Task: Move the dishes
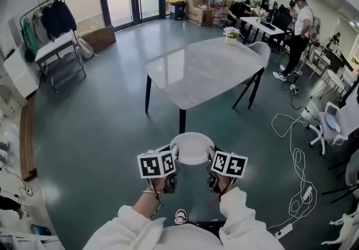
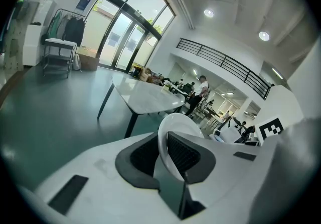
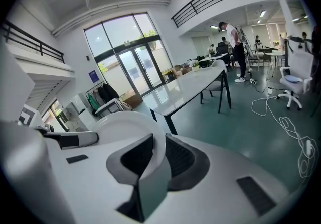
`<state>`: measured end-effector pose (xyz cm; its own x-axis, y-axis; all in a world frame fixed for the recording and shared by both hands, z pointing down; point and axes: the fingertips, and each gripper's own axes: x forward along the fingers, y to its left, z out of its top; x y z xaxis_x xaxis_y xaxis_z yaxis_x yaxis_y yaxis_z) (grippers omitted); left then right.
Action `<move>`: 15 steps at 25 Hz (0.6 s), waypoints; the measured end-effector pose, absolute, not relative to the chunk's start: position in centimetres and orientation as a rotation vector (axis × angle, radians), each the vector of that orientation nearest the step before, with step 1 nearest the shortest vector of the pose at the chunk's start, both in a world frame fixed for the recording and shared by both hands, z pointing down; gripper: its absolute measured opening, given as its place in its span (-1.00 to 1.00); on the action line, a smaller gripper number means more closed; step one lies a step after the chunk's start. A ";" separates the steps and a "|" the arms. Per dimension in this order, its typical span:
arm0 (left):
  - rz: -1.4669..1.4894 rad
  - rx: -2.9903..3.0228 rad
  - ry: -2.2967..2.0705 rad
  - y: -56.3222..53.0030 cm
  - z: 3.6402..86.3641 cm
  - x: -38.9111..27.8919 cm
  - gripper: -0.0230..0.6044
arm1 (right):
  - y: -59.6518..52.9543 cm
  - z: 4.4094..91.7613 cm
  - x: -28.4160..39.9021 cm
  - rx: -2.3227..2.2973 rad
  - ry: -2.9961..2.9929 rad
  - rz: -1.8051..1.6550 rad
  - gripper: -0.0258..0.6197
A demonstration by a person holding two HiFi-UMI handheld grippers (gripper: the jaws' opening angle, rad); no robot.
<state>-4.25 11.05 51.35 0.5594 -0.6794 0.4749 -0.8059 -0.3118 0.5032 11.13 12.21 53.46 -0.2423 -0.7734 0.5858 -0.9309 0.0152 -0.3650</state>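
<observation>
**Head view:** you are holding the dish (image 1: pixel 192 148) in the air over the floor (image 1: pixel 101 131), short of the table (image 1: pixel 202 69). The left gripper (image 1: pixel 174 156) is at its left rim and the right gripper (image 1: pixel 212 158) at its right.

**Gripper views:** these alone are showing the grips. Each pair of jaws is clamping the dish's rim, parted only by the rim's thickness.

In the head view, marker cubes cover the jaws of the left hand-held gripper (image 1: pixel 173 159) and right hand-held gripper (image 1: pixel 212 160), one on each side of the white dish (image 1: pixel 192 149). The dish's underside is hidden. Beyond the dish, the table (image 1: pixel 202 69) hides its own far legs, and the seated people (image 1: pixel 244 9) behind it are too small to make out.
</observation>
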 end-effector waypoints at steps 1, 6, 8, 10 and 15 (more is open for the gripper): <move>0.223 2.073 -1.190 10.6 51.3 -4.1 -0.76 | 11.7 53.4 11.3 1.776 -2.070 1.041 -0.52; 0.216 2.069 -1.209 8.7 51.1 -3.6 -0.76 | 9.7 53.2 11.8 1.763 -2.080 1.043 -0.53; 0.211 2.066 -1.216 7.9 50.9 -3.6 -0.76 | 8.8 52.9 11.8 1.764 -2.082 1.033 -0.53; 0.208 2.062 -1.218 7.3 50.9 -3.6 -0.76 | 8.1 52.7 11.9 1.766 -2.080 1.026 -0.53; 0.208 2.063 -1.208 6.4 51.5 -2.3 -0.76 | 7.4 53.2 13.2 1.779 -2.073 1.025 -0.53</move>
<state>-2.31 6.40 51.45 0.5471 -0.6932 0.4692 -0.8101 -0.2973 0.5053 13.17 7.36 53.15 -0.2410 -0.7775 0.5809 -0.9336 0.0223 -0.3576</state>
